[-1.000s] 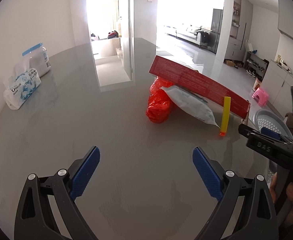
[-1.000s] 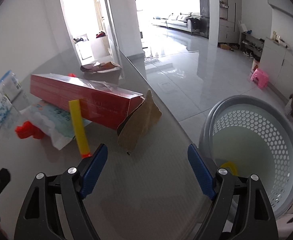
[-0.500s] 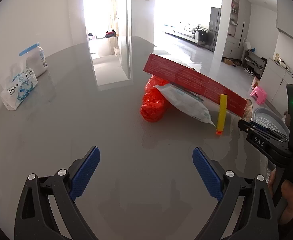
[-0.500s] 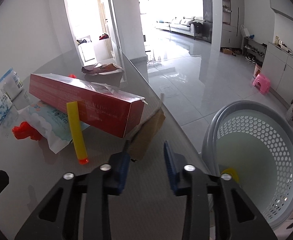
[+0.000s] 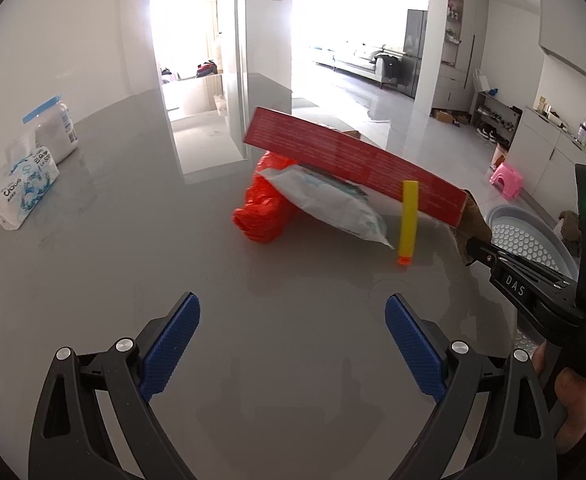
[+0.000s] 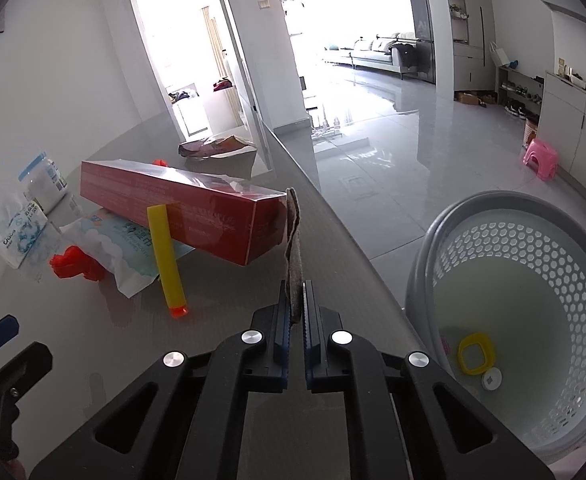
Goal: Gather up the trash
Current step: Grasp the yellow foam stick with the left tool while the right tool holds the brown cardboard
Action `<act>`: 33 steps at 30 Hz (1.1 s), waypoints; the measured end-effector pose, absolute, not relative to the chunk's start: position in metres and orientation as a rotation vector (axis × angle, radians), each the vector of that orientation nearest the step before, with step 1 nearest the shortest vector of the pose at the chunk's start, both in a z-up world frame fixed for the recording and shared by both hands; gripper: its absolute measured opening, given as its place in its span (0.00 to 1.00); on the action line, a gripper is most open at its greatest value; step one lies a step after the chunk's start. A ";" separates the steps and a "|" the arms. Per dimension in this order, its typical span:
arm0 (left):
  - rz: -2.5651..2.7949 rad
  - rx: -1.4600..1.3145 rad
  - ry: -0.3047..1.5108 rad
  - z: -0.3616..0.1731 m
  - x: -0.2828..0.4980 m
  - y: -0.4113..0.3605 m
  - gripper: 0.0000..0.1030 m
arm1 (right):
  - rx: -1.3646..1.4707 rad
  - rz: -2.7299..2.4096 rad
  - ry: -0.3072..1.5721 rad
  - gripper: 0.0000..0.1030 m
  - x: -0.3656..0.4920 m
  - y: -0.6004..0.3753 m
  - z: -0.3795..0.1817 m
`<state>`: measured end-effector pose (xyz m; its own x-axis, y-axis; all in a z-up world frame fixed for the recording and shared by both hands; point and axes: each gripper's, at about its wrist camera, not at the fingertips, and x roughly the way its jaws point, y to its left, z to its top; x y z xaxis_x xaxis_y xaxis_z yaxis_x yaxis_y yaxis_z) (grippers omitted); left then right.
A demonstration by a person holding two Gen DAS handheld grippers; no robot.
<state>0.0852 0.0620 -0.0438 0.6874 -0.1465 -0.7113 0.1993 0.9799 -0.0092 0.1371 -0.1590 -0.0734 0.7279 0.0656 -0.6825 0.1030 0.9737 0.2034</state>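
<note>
Right gripper (image 6: 296, 312) clenched on a brown cardboard scrap (image 6: 294, 252), held upright on edge between the fingers (image 6: 283, 320), just off the open end of the red box (image 6: 181, 204) near the right edge of the table (image 6: 221, 320). From the left wrist view, same scrap (image 5: 471, 226) seen at the box end (image 5: 353, 160), right gripper (image 5: 473, 250) pinching its lower corner.

Left gripper (image 5: 293, 320) released, fingers (image 5: 171, 340) spread wide, hovering above bare table (image 5: 133, 260) short of the pile.

Pile toward the middle-right of the table: red box lying across a white packet (image 5: 333, 204) and a red bag (image 5: 263, 212); yellow foam dart (image 5: 408, 216) with orange tip leaning against the box side. Another crumpled wrapper (image 6: 215, 146) farther along the right edge, well apart from the pile.

Tissue pack (image 5: 21, 194) and white jar (image 5: 55, 130) with blue lid near the far left edge, touching or nearly so.

Grey perforated basket (image 6: 473, 248) on the floor just beside the table's right edge, holding a yellow ring (image 6: 476, 352) and a small white disc (image 6: 491, 379).
</note>
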 end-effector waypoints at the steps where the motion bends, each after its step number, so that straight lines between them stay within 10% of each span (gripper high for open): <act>1: -0.200 0.071 0.790 -0.044 0.086 0.060 0.89 | 0.242 -0.019 0.755 0.05 0.135 -0.162 -0.072; 33: -0.164 -0.034 0.889 -0.074 0.125 -0.034 0.88 | 0.372 0.013 0.655 0.05 0.073 -0.219 -0.052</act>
